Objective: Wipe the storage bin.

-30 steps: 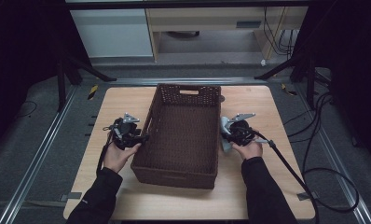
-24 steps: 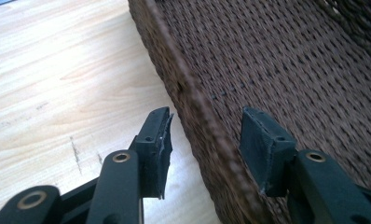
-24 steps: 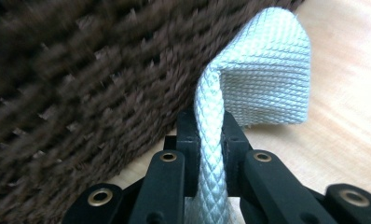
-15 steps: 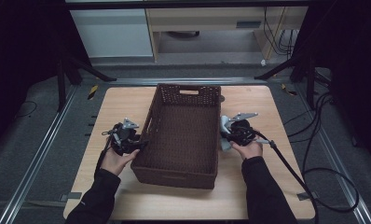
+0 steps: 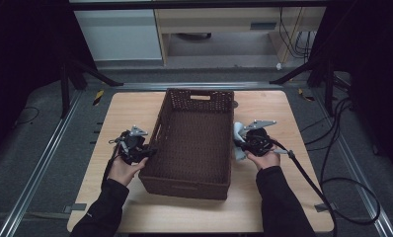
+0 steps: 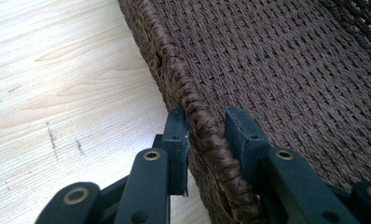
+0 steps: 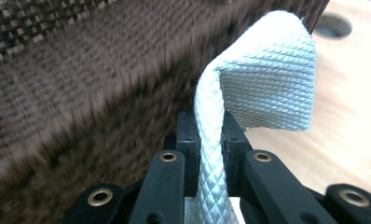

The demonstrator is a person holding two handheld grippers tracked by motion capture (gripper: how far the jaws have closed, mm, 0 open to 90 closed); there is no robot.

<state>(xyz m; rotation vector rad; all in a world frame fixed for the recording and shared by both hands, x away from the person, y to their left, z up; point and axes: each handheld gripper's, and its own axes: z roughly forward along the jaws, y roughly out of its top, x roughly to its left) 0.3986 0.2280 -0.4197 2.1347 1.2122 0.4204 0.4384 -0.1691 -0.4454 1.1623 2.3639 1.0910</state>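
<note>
Wicker basket [image 5: 197, 138] standing lengthwise at the middle of the tabletop [image 5: 135, 106], its far end toward the far edge and its near end short of the near edge; no contents can be seen inside it. The left gripper [image 5: 137, 148] sits at the basket's left long wall, on the side of the tabletop's left edge. In the left gripper view its 2 jaws straddle the braided rim [image 6: 197, 121], 1 outside and 1 inside; they have just been closing with the rim between them, the outer jaw looks to be touching the braid while a narrow gap seems to remain at the inner jaw, so a firm clamp cannot be confirmed. The right gripper [image 5: 251, 140] is beside the basket's right long wall and is closed on a pale woven cloth [image 7: 267, 84], which folds over above the jaws and hangs clear of the tabletop, just beside the wall. Step in hand, as judged: steadying the basket with the left gripper while the cloth is carried toward it. The next move calls for raising the cloth above the right rim, bringing it over the basket's interior, and opening the right gripper there, with the left grip kept firm so the basket does not slide.
</note>
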